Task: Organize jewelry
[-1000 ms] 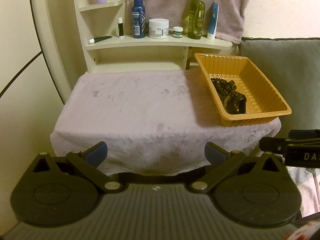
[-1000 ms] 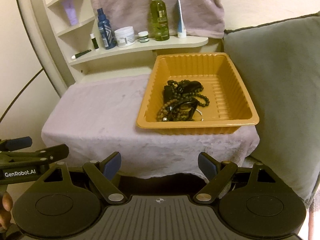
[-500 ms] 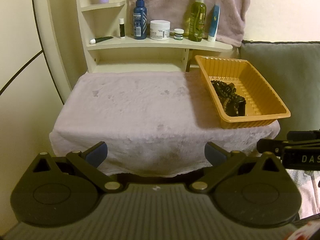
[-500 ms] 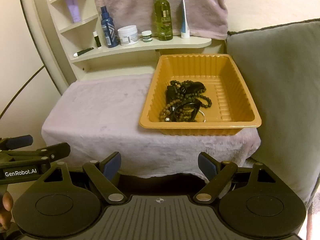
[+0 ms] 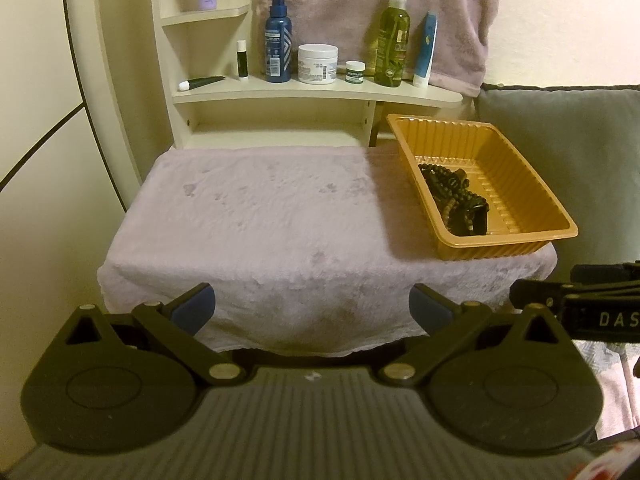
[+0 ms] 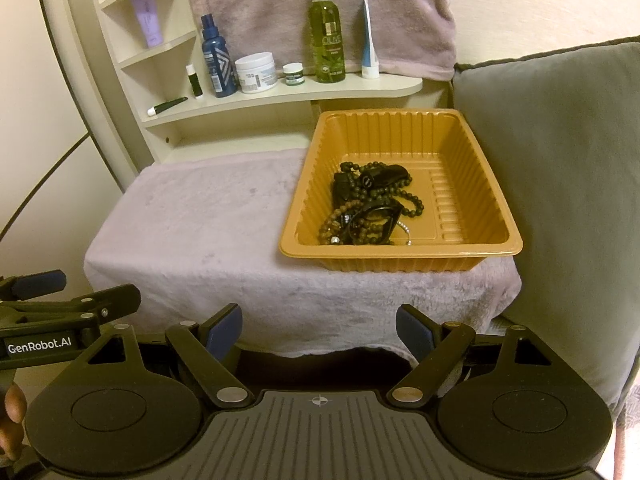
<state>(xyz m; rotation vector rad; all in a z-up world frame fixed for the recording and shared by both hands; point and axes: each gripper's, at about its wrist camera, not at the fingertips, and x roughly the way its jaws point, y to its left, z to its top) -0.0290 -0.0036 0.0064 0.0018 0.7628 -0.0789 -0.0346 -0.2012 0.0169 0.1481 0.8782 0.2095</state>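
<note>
An orange plastic tray (image 6: 496, 240) (image 5: 516, 240) sits at the right end of a low table draped in a pale lilac towel (image 6: 192, 232) (image 5: 256, 224). Inside the tray lies a tangle of dark beaded jewelry (image 6: 368, 208) (image 5: 456, 200), with a small silvery piece beside it. My right gripper (image 6: 318, 330) hangs open in front of the table's near edge, nothing between its blue pads. My left gripper (image 5: 312, 308) is likewise open and empty, facing the bare towel left of the tray. Each gripper shows at the edge of the other's view.
A cream shelf (image 5: 320, 92) behind the table carries a blue spray bottle (image 5: 278, 40), a white jar (image 5: 318, 64), a small green-lidded jar, an olive spray bottle (image 6: 327, 36), a blue tube and a lip balm. A grey cushion (image 6: 560, 184) presses against the tray's right side.
Both views have shifted slightly, so the table and tray sit a little differently in frame. Both grippers stay open, and the jewelry has not moved.
</note>
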